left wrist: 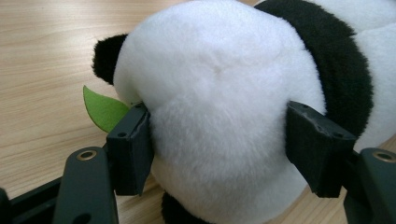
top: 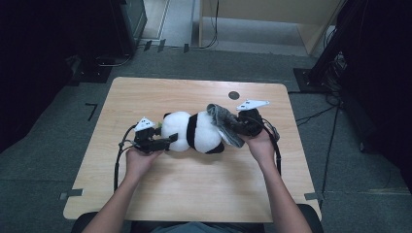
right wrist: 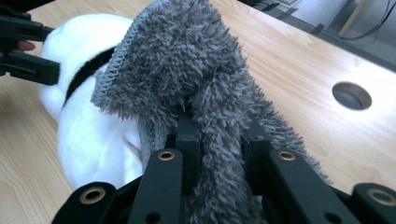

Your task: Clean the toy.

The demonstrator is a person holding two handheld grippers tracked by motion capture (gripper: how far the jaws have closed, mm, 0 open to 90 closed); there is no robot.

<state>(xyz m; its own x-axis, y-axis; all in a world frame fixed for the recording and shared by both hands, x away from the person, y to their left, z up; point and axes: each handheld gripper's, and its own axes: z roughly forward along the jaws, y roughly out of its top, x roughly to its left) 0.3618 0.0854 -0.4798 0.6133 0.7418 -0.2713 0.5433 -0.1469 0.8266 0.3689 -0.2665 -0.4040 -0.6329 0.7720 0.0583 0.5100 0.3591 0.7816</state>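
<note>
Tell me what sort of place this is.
Probably a lab or recording room, not a home: a lone wooden table on grey carpet, cables trailing across the floor, and dark equipment stands around it.

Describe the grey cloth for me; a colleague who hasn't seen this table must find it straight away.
On the wooden table lies a panda plush, the biggest thing there. At its end nearer the right gripper a shaggy grey cloth drapes against it, pinched between that gripper's jaws. It is the lone grey, long-piled item; the panda is black and white.
</note>
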